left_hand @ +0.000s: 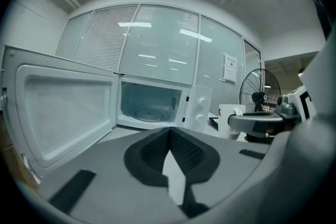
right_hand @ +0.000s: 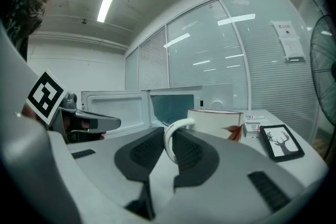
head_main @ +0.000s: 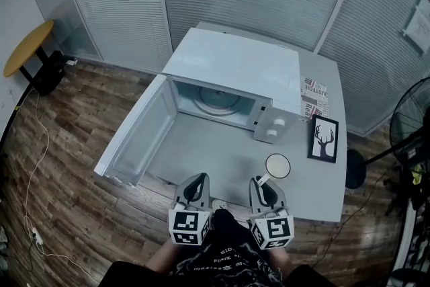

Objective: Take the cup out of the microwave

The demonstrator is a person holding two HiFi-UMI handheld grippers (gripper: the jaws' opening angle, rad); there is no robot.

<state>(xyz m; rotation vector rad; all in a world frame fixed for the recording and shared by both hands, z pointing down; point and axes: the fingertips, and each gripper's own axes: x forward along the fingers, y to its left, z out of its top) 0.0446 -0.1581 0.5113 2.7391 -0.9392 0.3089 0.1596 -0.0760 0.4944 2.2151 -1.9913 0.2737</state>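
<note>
The white microwave (head_main: pixel 235 67) stands on the grey table (head_main: pixel 201 154) with its door (head_main: pixel 138 131) swung wide to the left. Its cavity holds only the glass turntable (head_main: pixel 218 101). The white cup (head_main: pixel 277 166) is outside, over the table in front of the control panel. My right gripper (head_main: pixel 261 179) is shut on the cup's handle (right_hand: pixel 169 144), and the cup's body (right_hand: pixel 223 122) sits just past the jaws. My left gripper (head_main: pixel 197 178) hovers beside it near the table's front edge, jaws together (left_hand: pixel 169 131), holding nothing. The left gripper view shows the cup (left_hand: pixel 230 118) at the right.
A framed deer picture (head_main: pixel 324 139) lies right of the cup, and a printed box (head_main: pixel 314 99) sits behind it next to the microwave. A standing fan (head_main: pixel 413 124) is off the table's right side. A round yellow table (head_main: pixel 27 47) stands far left on the wooden floor.
</note>
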